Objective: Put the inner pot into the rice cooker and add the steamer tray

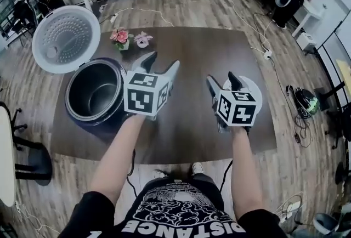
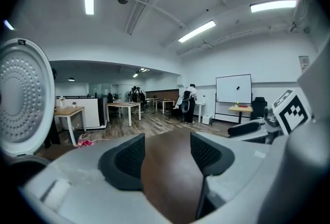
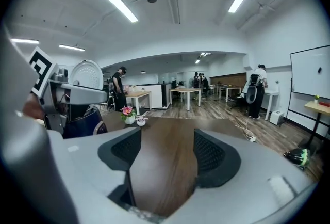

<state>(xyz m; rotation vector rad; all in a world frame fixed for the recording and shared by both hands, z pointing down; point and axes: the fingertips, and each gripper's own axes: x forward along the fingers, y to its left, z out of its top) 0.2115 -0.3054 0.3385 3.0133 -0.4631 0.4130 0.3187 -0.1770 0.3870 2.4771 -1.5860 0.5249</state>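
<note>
The dark blue rice cooker (image 1: 88, 116) stands at the table's left with its white perforated lid (image 1: 64, 39) swung up. A grey metal pot (image 1: 96, 91) sits inside it. My left gripper (image 1: 163, 61) hovers open just right of the cooker, nothing between its fingers. My right gripper (image 1: 222, 79) is open and empty too, over the table's right half. A white round tray (image 1: 256, 90) lies under and behind it, mostly hidden. The left gripper view shows the lid (image 2: 20, 99) at left and empty jaws over bare table. The right gripper view shows the cooker (image 3: 85, 121) at left.
Two small flower pots (image 1: 122, 38) stand at the dark brown table's (image 1: 192, 122) far left part. Cables and a power strip (image 1: 267, 54) lie on the wood floor to the right. Desks, chairs and people are far back in the room.
</note>
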